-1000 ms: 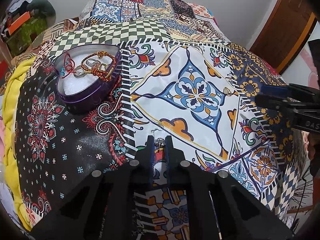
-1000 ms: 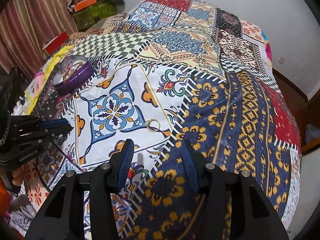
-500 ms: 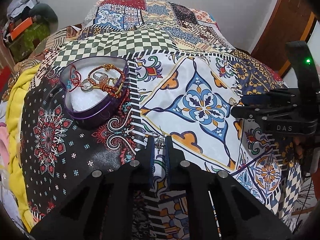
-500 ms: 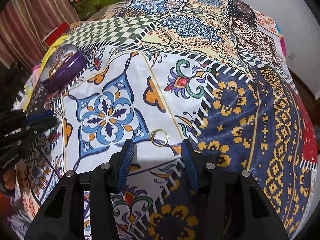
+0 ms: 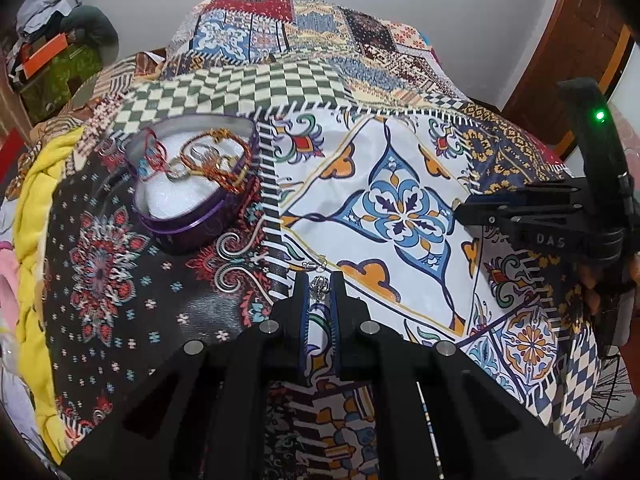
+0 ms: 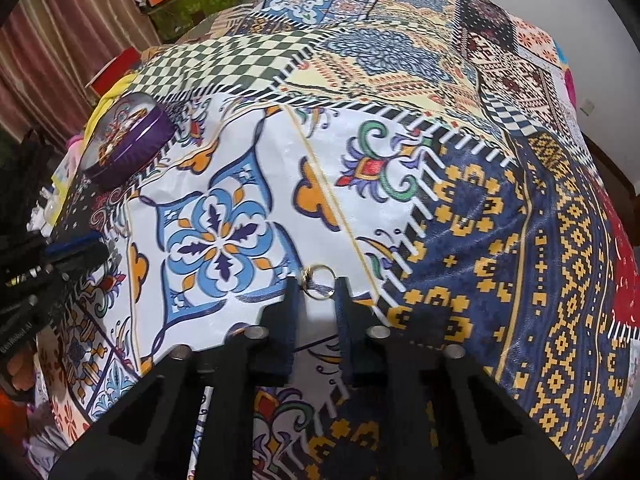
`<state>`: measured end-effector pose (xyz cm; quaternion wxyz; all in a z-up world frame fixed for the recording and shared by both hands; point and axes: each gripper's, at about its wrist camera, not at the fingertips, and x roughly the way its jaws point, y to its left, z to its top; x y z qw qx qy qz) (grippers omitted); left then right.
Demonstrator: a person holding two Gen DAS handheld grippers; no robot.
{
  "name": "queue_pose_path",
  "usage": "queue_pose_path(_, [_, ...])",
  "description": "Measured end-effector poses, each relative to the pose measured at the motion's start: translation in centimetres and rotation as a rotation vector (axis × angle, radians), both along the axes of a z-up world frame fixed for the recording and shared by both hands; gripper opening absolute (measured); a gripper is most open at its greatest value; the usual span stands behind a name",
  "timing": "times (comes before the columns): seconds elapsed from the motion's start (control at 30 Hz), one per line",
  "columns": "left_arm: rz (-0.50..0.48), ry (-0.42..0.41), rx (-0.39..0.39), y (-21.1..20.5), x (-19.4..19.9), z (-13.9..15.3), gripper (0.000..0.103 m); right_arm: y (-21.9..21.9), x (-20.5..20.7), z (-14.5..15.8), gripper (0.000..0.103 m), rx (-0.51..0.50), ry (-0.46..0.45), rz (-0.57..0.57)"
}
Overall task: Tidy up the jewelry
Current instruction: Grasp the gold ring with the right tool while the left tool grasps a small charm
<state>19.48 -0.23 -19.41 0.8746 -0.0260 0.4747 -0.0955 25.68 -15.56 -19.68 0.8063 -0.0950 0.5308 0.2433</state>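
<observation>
A patchwork bedspread [image 5: 400, 184] mixes a blue-and-orange floral tile on white, green-and-cream checks and navy panels with yellow geometric motifs. A purple heart-shaped tin [image 5: 188, 196], lined white, carries red and gold bangles [image 5: 216, 160]. A gold ring [image 6: 318, 282] gleams between black grippers with blue pads.

Tin [image 5: 188, 204] sits on the bed [image 5: 400, 148], far left of my left fingers [image 5: 306, 304], bracelets [image 5: 216, 160] inside. Small pendant [image 5: 319, 285] between those fingers. Ring [image 6: 318, 282] lies on bed between my right fingers [image 6: 344, 308].
</observation>
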Motion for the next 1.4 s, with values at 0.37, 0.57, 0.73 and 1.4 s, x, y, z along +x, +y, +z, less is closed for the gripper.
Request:
queue_pose_path(0.37, [0.046, -0.110, 0.000, 2.3, -1.7, 4.8, 0.008, 0.6, -1.9, 3.5, 0.008, 0.048, -0.070, 0.010])
queue_pose_path(0.57, [0.074, -0.142, -0.006, 3.3, -2.7, 6.1, 0.008, 0.4, -1.5, 4.0, 0.031, 0.058, -0.024, -0.016])
queue_pose_path(0.73, [0.083, -0.145, -0.020, 3.7, -2.8, 6.1, 0.008, 0.7, -0.5, 2.4, 0.041, 0.035, 0.000, -0.031])
queue_pose_path(1.4, [0.099, -0.132, -0.048, 4.5, -2.9, 5.4, 0.008, 0.8, -0.3, 0.7, 0.003, 0.032, -0.015, -0.062])
